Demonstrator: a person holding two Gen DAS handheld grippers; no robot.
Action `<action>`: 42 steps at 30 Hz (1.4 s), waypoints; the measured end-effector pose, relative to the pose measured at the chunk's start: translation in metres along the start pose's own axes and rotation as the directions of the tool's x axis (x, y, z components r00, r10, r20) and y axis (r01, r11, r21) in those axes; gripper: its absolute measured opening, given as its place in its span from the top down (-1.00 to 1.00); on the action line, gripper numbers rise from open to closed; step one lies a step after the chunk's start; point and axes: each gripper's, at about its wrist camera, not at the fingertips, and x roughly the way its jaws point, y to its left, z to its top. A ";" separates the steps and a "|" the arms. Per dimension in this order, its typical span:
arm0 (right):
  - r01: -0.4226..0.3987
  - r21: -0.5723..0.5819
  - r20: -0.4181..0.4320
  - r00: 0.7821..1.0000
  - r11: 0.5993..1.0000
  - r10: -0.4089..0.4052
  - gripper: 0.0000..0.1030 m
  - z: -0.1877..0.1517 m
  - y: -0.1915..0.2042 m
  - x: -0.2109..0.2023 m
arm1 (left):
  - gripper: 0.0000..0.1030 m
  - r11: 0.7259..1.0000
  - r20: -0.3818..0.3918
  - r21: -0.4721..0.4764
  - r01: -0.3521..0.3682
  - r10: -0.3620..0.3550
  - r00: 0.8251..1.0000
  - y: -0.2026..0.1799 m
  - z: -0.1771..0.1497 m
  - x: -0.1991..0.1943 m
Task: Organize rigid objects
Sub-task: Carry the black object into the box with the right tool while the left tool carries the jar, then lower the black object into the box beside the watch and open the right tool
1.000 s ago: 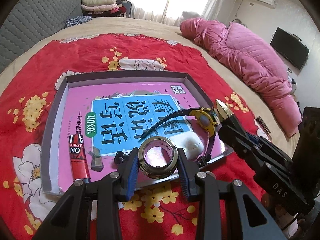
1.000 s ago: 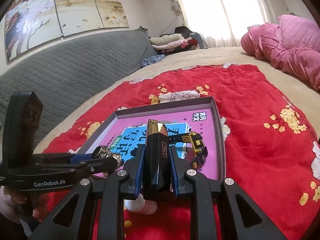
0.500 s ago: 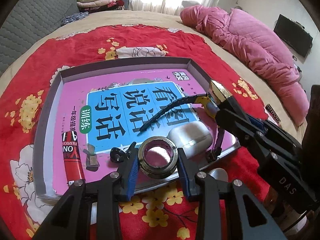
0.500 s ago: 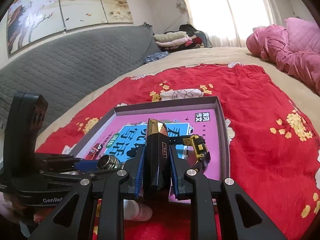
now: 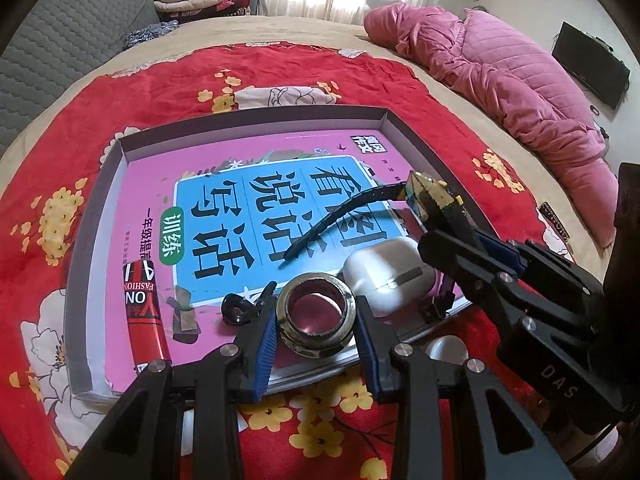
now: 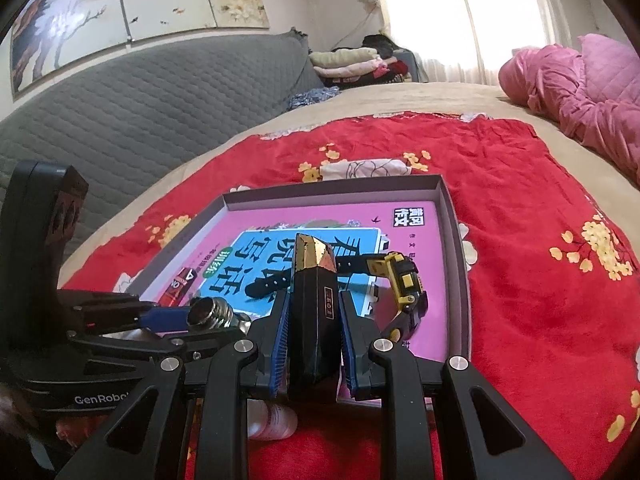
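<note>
Your left gripper [image 5: 316, 320] is clamped on a metal threaded fitting [image 5: 317, 314], its blue pads pressing the two sides, the open mouth of the fitting facing the camera. Your right gripper [image 6: 313, 320] is closed tight on a black faceted case with a gold tip [image 6: 314, 288], which stands up between the pads and points forward over the tray.

Both held things hang over the near edge of a shallow grey tray [image 5: 96, 216] that lies on a red flowered blanket [image 5: 160, 84]. A pink and blue book [image 5: 248, 200] covers the tray's floor.

Only your left view shows the white earbud case [image 5: 386, 276] just behind the fitting, the small black ring [image 5: 236, 308] to its left, and the whole red tube [image 5: 144, 312] along the book's left side. Your right view shows the fitting's threaded side, and the yellow and black watch [image 6: 404, 284] standing on edge just right of the black case, its strap running behind the case.

In the left view the right gripper's arm crosses the tray's right corner and hides most of the watch body.
</note>
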 end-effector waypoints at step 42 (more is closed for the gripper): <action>0.037 -0.023 -0.045 0.998 0.999 -0.038 0.49 -0.007 0.000 0.008 | 0.29 1.000 -0.003 -0.018 -0.021 0.021 1.000 0.004 0.004 0.006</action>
